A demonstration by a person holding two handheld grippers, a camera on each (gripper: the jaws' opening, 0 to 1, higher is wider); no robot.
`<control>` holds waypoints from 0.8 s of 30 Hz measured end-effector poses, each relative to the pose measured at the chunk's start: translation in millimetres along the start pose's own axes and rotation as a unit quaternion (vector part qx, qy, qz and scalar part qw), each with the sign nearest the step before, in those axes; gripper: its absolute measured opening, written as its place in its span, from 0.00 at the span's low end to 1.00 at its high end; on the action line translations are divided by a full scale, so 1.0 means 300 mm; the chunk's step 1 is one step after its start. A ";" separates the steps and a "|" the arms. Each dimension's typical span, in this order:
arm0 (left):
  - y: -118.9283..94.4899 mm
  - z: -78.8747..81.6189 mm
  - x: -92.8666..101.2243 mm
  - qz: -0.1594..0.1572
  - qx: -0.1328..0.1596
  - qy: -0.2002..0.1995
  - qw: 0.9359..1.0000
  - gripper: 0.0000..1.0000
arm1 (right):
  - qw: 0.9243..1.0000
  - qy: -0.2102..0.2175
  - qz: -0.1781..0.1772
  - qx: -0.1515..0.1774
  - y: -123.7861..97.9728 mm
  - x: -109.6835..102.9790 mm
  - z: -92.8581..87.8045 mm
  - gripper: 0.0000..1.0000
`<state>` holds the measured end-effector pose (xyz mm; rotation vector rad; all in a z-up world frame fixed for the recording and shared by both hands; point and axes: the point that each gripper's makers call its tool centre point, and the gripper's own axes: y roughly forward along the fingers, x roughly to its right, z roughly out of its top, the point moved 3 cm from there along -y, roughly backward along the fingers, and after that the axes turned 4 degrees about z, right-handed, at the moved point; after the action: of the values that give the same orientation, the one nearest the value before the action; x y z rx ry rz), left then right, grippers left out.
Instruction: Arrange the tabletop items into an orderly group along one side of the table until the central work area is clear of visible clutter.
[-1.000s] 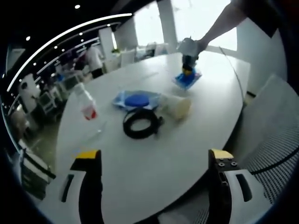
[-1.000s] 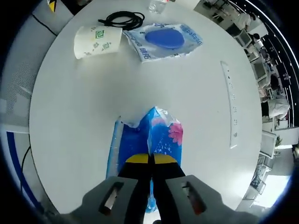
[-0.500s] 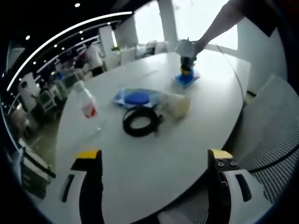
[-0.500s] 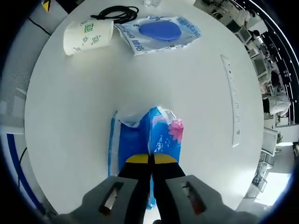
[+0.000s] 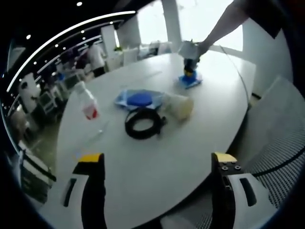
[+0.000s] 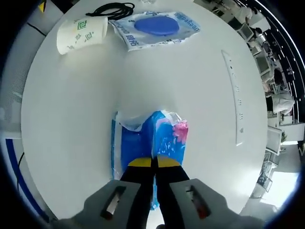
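My right gripper [image 6: 153, 162] is shut on a blue tissue pack [image 6: 143, 148] with a pink flower print, which rests on the white round table [image 6: 190, 81]. In the left gripper view the same pack [image 5: 190, 80] lies at the table's far side under the right gripper [image 5: 190, 71]. My left gripper [image 5: 157, 164] stands open above the near table edge, holding nothing. Mid-table lie a coiled black cable [image 5: 143, 125], a tipped paper cup [image 5: 180, 107], a blue wipes packet [image 5: 139, 100] and a clear bottle with a red label [image 5: 88, 106].
A grey mesh chair [image 5: 279, 143] stands at the right of the table. A power strip slot [image 6: 234, 105] runs along the tabletop. Desks and people fill the background beyond the table's far left. The cup [image 6: 82, 33] and packet [image 6: 157, 27] lie far from the right gripper.
The right gripper has drawn the tissue pack further from the cup, cable and wipes packet. The left gripper stays where it was, open.
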<state>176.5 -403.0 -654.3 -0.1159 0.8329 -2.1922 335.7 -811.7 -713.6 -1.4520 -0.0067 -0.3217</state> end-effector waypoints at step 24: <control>-0.022 0.049 0.000 0.000 0.042 -0.001 0.999 0.92 | 0.995 0.069 -0.041 0.063 -0.062 0.075 0.013 0.42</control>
<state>177.3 -407.6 -638.8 -0.0765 0.7386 -2.2227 353.9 -814.2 -690.6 -1.3042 0.0238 -0.4798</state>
